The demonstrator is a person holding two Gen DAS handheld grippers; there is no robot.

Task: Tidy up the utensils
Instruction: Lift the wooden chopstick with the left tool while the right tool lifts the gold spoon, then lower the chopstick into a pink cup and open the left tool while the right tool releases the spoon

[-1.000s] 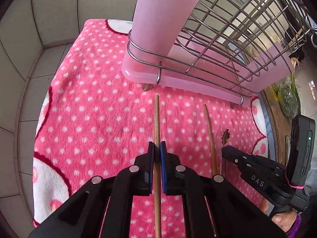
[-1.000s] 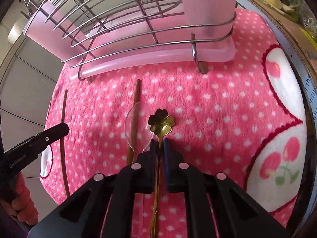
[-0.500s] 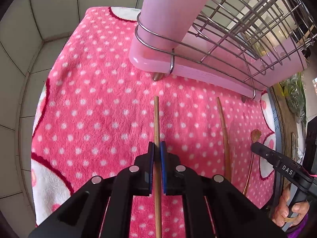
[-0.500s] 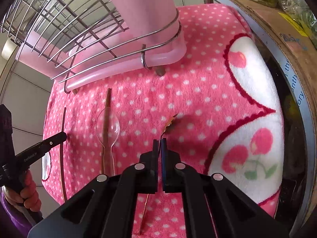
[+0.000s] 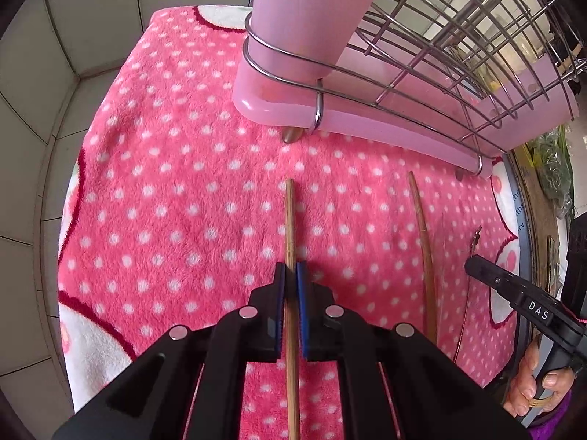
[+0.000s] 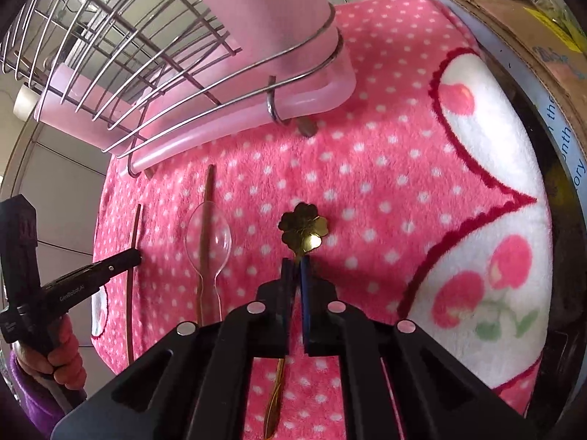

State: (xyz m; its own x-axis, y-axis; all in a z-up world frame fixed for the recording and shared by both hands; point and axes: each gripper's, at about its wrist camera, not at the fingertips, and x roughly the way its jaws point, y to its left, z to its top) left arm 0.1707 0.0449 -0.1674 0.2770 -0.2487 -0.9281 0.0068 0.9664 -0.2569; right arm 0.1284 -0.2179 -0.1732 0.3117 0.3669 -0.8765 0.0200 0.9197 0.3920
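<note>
My left gripper (image 5: 290,275) is shut on a wooden chopstick (image 5: 290,220) that points toward the pink utensil cup (image 5: 304,18) at the left end of the wire rack (image 5: 458,55). My right gripper (image 6: 296,266) is shut on a gold spoon (image 6: 304,225) with a flower-shaped bowl, held above the pink dotted towel (image 6: 367,168). A second chopstick (image 6: 204,242) lies on the towel with a clear plastic spoon (image 6: 209,242) over it. It also shows in the left wrist view (image 5: 423,242).
The rack's pink drip tray (image 6: 234,128) stands on short feet at the far side of the towel. A cardboard box edge (image 6: 513,18) and a dark rim run along the right. Tiled wall (image 5: 73,36) is on the left.
Both grippers have lifted their utensils off the towel and drawn back. The gold spoon twisted in the right gripper, then showed its flower bowl again.
</note>
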